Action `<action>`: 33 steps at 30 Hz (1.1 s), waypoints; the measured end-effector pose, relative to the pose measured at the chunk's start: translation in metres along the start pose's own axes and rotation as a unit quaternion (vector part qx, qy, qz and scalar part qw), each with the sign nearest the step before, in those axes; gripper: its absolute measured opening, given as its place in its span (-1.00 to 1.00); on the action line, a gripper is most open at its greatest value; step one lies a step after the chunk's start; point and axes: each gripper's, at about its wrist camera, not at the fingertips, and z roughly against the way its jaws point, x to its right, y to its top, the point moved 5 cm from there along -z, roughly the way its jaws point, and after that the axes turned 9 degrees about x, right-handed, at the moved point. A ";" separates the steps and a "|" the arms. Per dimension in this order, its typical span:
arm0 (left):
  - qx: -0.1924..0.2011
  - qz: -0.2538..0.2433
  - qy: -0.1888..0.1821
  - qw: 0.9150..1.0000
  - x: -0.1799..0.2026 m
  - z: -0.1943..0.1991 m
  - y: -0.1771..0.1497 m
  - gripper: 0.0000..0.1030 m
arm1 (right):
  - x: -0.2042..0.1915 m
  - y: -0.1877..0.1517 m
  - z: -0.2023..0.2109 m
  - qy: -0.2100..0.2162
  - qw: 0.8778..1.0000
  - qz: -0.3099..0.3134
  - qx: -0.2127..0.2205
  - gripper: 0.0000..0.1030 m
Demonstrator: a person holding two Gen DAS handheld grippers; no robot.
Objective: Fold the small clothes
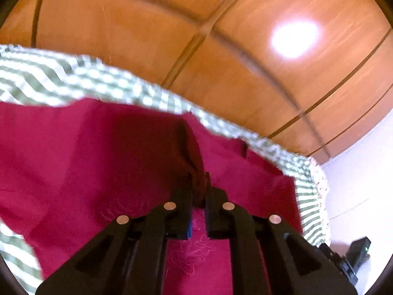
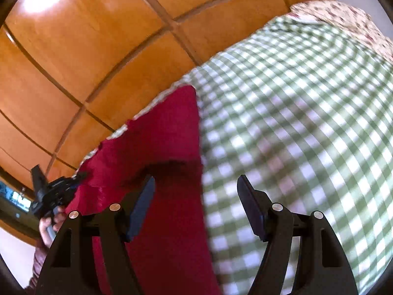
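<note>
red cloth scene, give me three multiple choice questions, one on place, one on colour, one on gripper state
1. What does the red garment lie on?
A. green-and-white checked cloth
B. bare wooden floor
C. metal tray

2. What colour are the panels behind the bed?
A. grey
B. blue
C. orange-brown wood

3. How do the grippers stand?
A. both open
B. left gripper shut on a fold of the garment, right gripper open
C. both shut on nothing

Answers: 1 A, checks border the red fabric in both views. 2 C, glossy wood fills the background. 3 B, fabric is pinched between the left fingers; the right fingers stand wide apart.
</note>
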 end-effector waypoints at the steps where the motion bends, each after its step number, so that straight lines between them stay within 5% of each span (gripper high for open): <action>1: 0.010 -0.010 0.007 1.000 -0.001 0.010 0.003 -0.88 | -0.008 0.005 -0.004 0.008 1.000 0.008 0.008 0.33; 8: -0.002 -0.034 0.086 0.996 -0.042 0.014 -0.009 -0.88 | -0.067 0.012 -0.063 0.029 0.996 0.080 -0.013 0.28; 13: -0.020 -0.051 0.123 0.991 -0.065 -0.011 -0.032 -0.74 | -0.070 -0.020 -0.124 -0.056 0.987 0.140 -0.051 0.28; 16: -0.017 -0.053 0.122 0.991 -0.063 -0.002 -0.034 -0.43 | -0.080 -0.033 -0.125 -0.089 0.975 0.202 -0.009 0.33; 17: -0.015 -0.044 0.117 0.992 -0.063 0.003 -0.034 -0.11 | -0.082 -0.034 -0.125 -0.098 0.972 0.213 -0.005 0.36; 18: -0.011 -0.034 0.113 0.993 -0.064 0.011 -0.034 -0.05 | -0.082 -0.035 -0.125 -0.101 0.971 0.215 -0.005 0.37; 25: 0.006 0.064 0.107 0.992 -0.120 0.088 -0.041 -0.05 | -0.102 -0.035 -0.094 -0.126 0.961 0.243 0.032 0.54; 30: 0.056 0.148 0.125 0.980 -0.195 0.151 -0.047 -0.07 | -0.141 -0.071 -0.069 -0.070 0.955 0.287 0.037 0.58; 33: 0.107 0.203 0.165 0.959 -0.248 0.196 -0.046 -0.07 | -0.155 -0.098 -0.075 -0.059 0.948 0.312 0.018 0.58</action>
